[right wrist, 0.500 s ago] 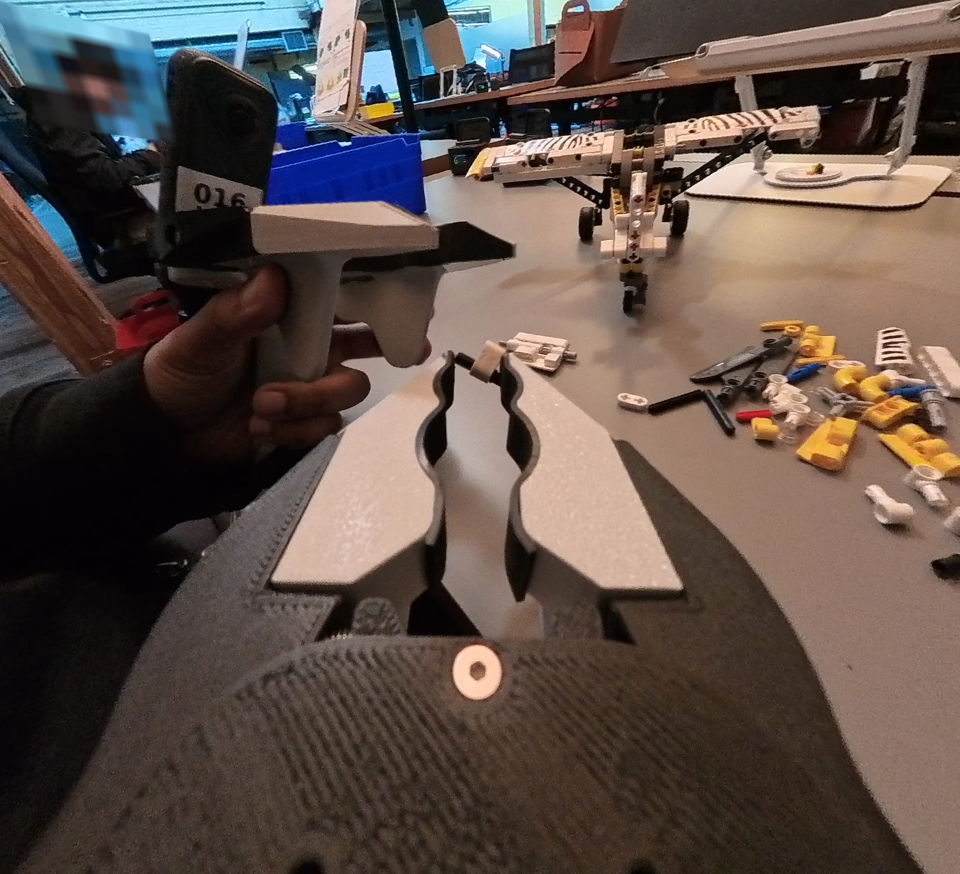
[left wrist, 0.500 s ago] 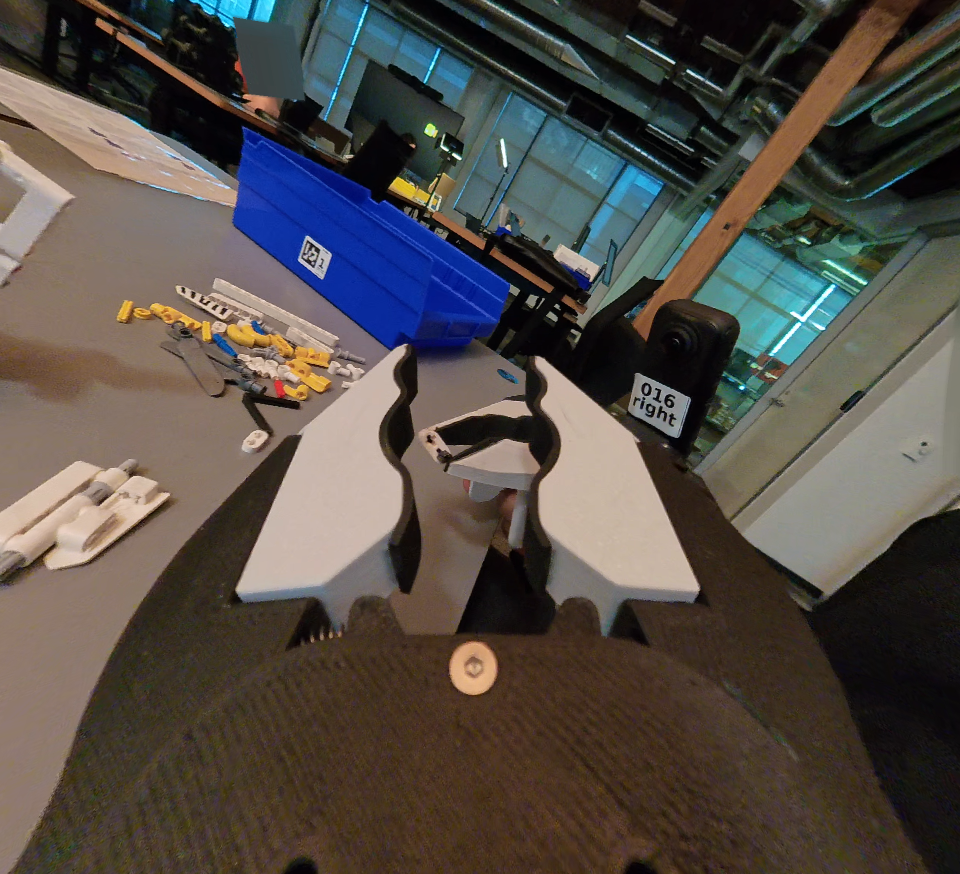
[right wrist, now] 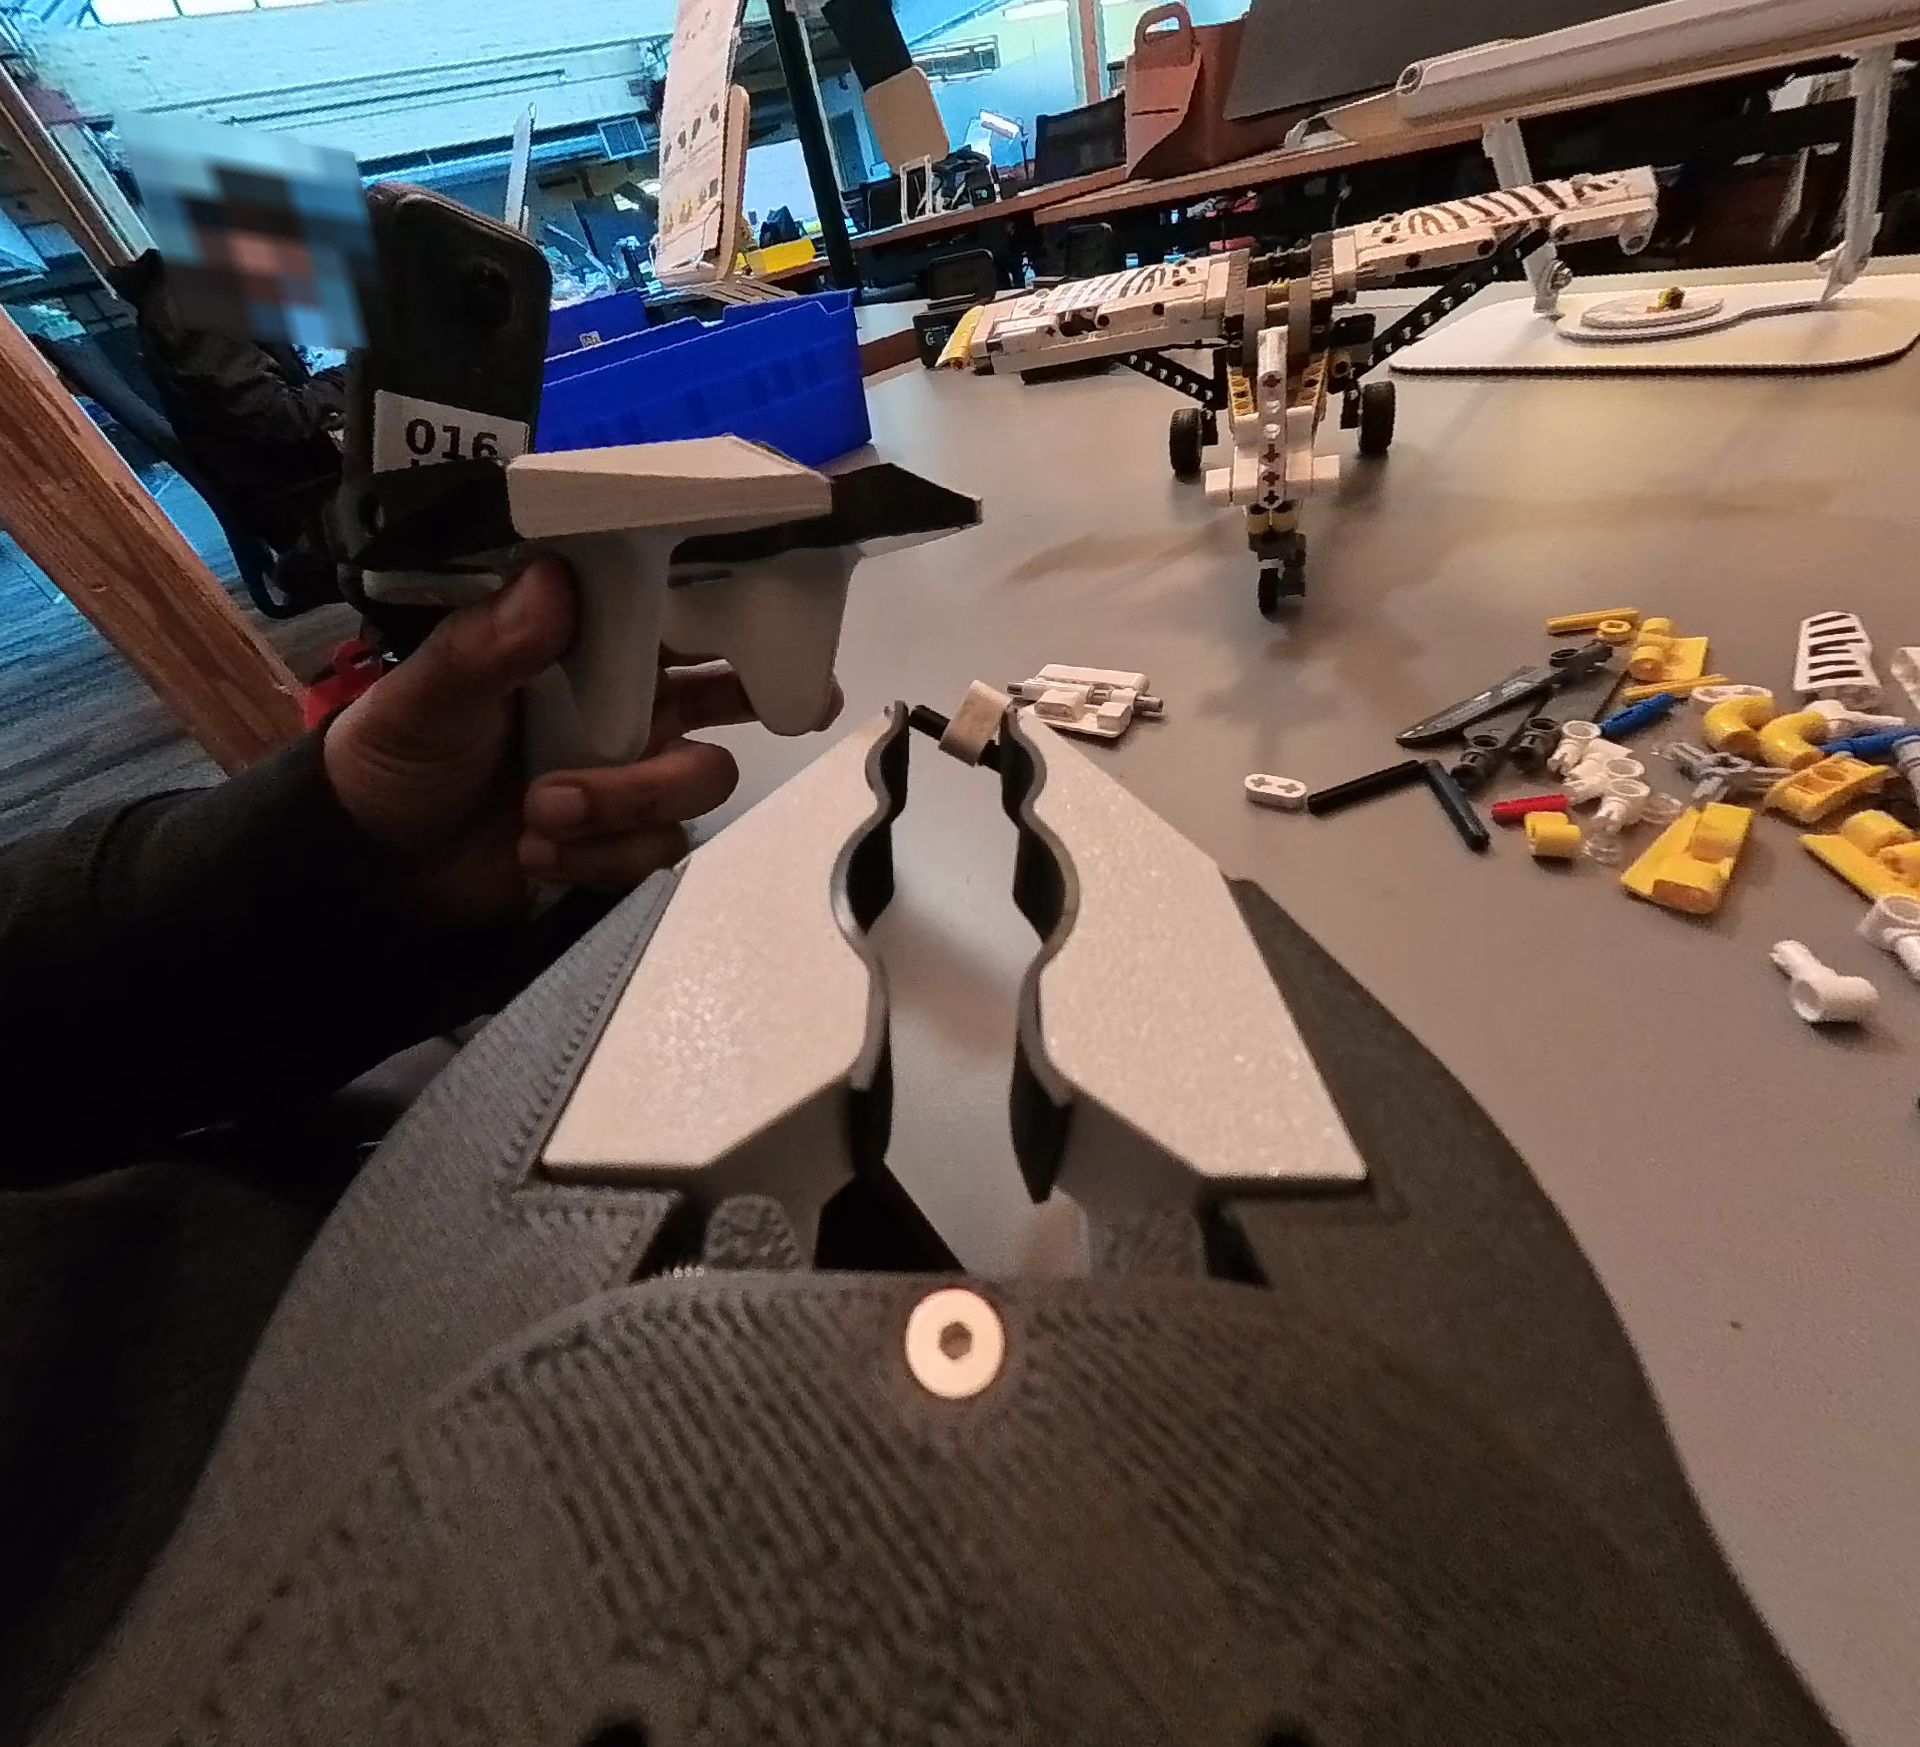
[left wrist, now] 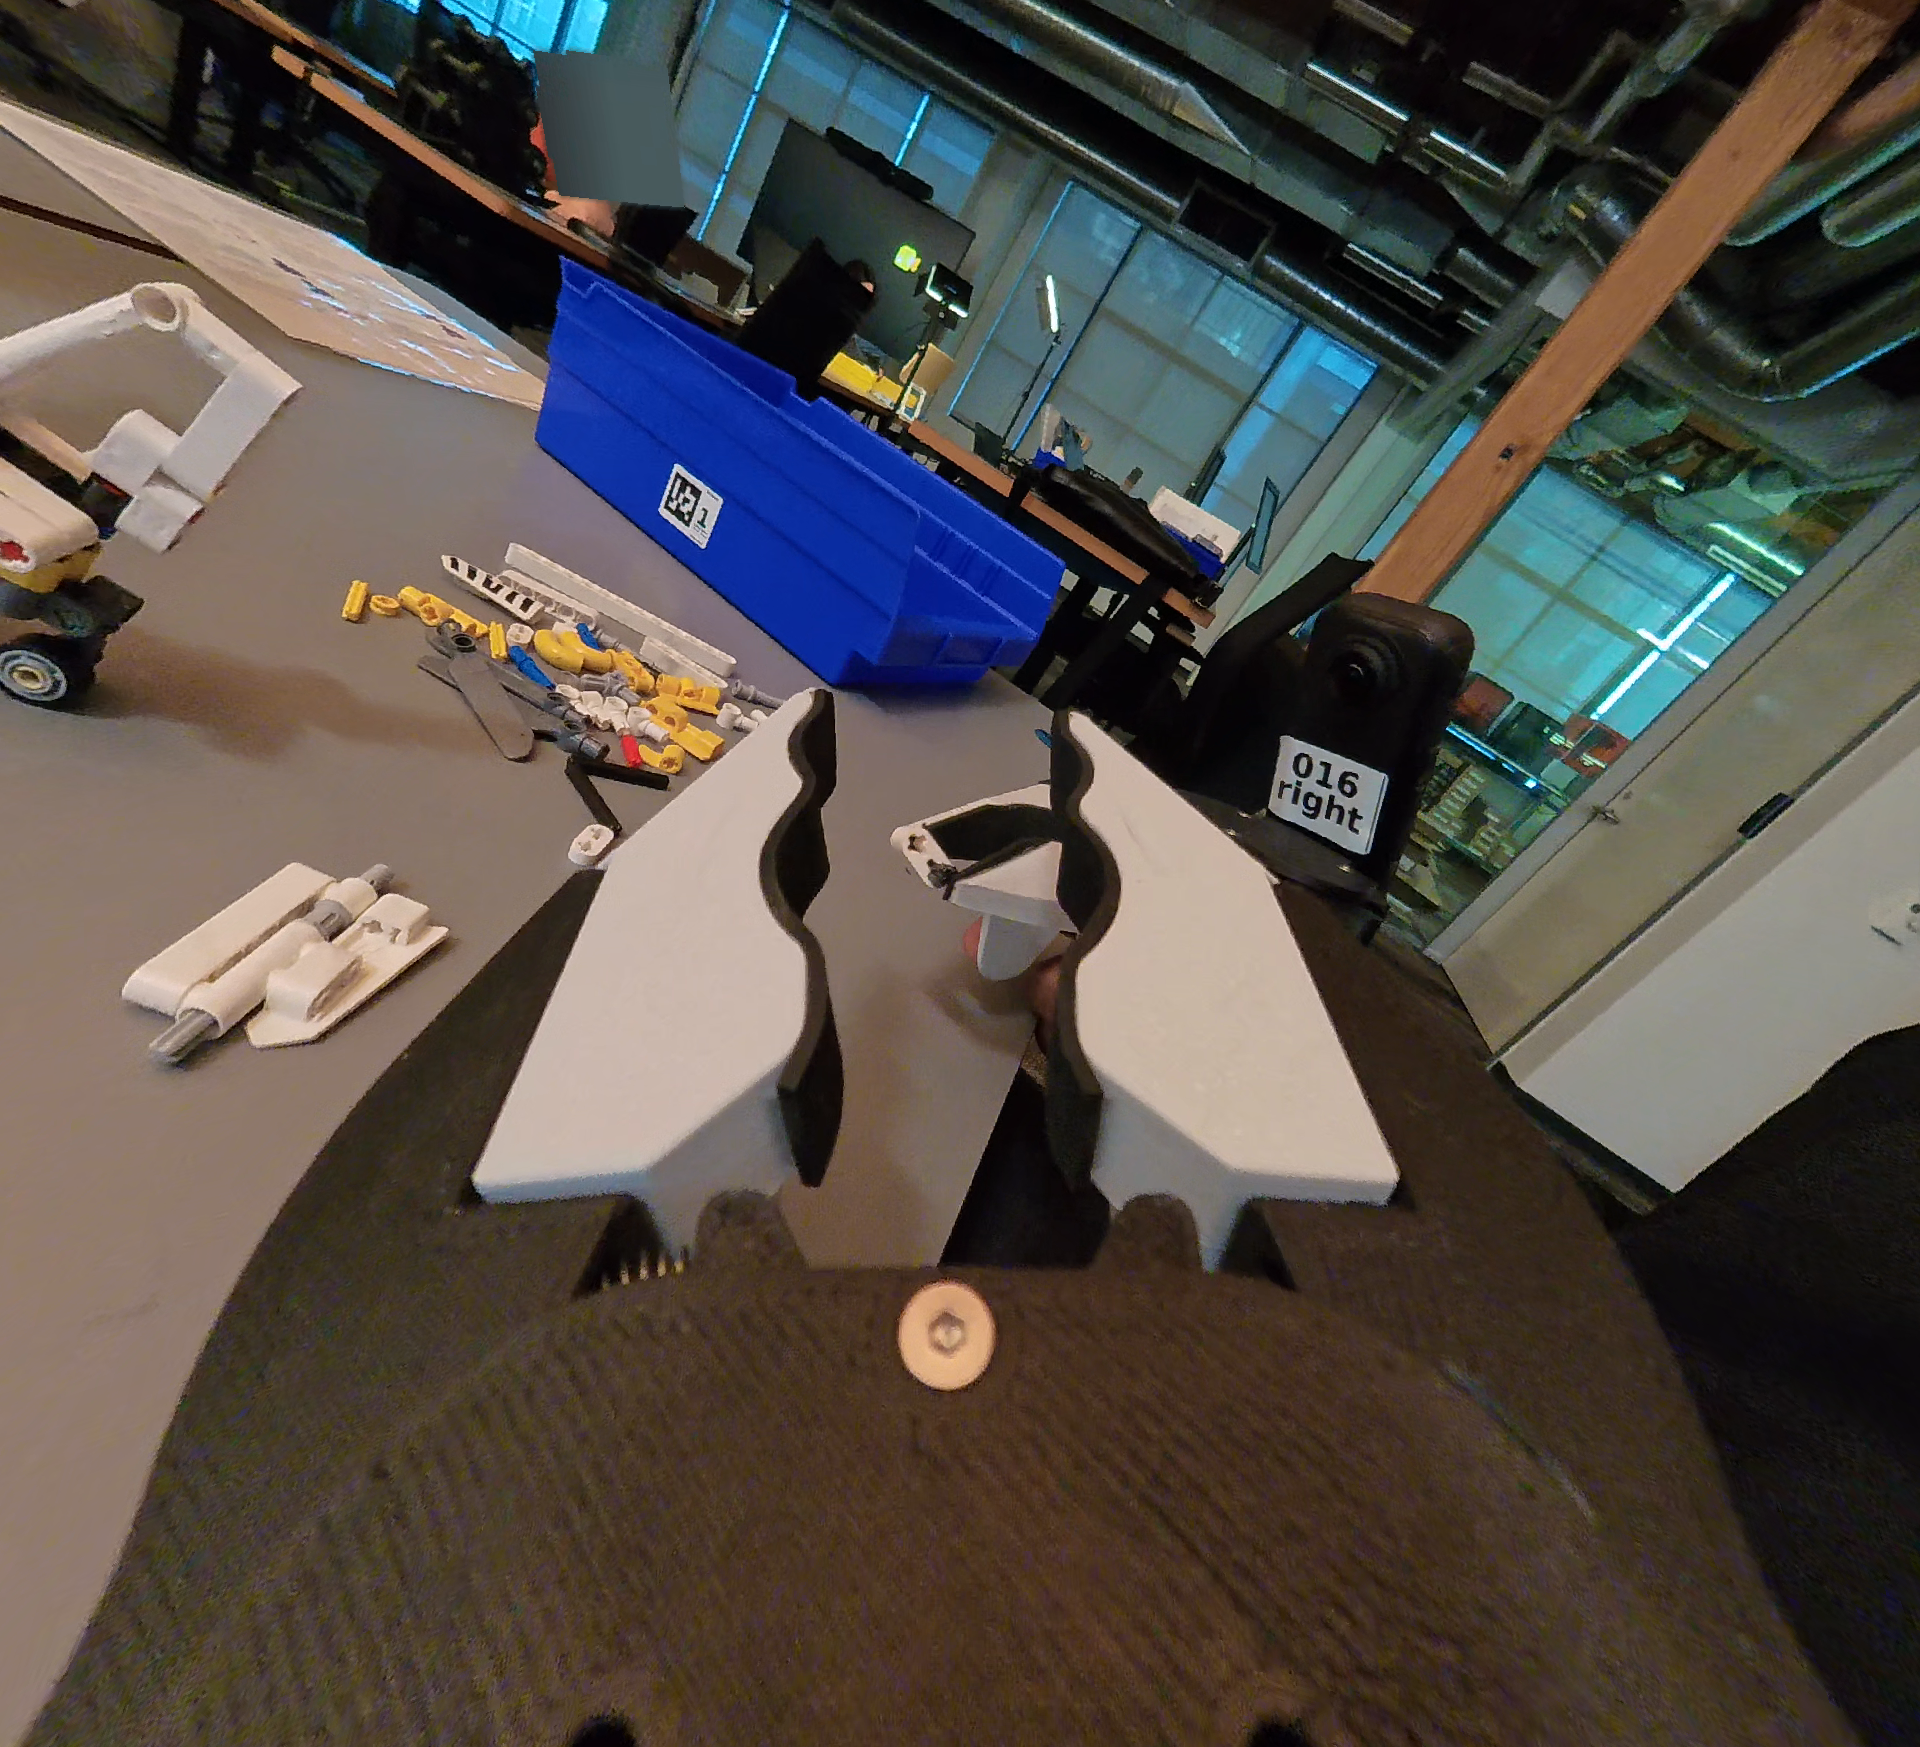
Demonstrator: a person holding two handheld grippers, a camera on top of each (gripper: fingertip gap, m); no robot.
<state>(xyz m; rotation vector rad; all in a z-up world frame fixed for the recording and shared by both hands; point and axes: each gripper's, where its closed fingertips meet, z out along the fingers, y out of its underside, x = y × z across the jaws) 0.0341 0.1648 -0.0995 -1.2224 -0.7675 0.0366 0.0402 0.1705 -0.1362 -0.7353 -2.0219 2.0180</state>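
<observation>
My right gripper (right wrist: pixel 958 723) is shut on a short black axle with a white bush (right wrist: pixel 975 718) on it, held across its tips above the grey table (right wrist: pixel 1455 1126). The same gripper shows in the left wrist view (left wrist: pixel 935 866), just beyond my left fingers, with the small black piece at its tips. My left gripper (left wrist: pixel 940 721) is open, with only the table visible between its pads. In the right wrist view a hand holds it (right wrist: pixel 914 508) up to the left, close to my right fingertips.
Loose yellow, black and white building pieces (right wrist: pixel 1662 741) lie at the right, also in the left wrist view (left wrist: pixel 582 669). A white sub-assembly (right wrist: pixel 1086 689) lies ahead. A striped model plane (right wrist: pixel 1278 315), a blue bin (left wrist: pixel 790 513) and a white stand (right wrist: pixel 1662 336) are farther back. Only a small space, under 4 cm, lies between the two pairs of fingers.
My left gripper has swung, so the model's edge now shows at the left of its view. My right gripper keeps its hold on the axle.
</observation>
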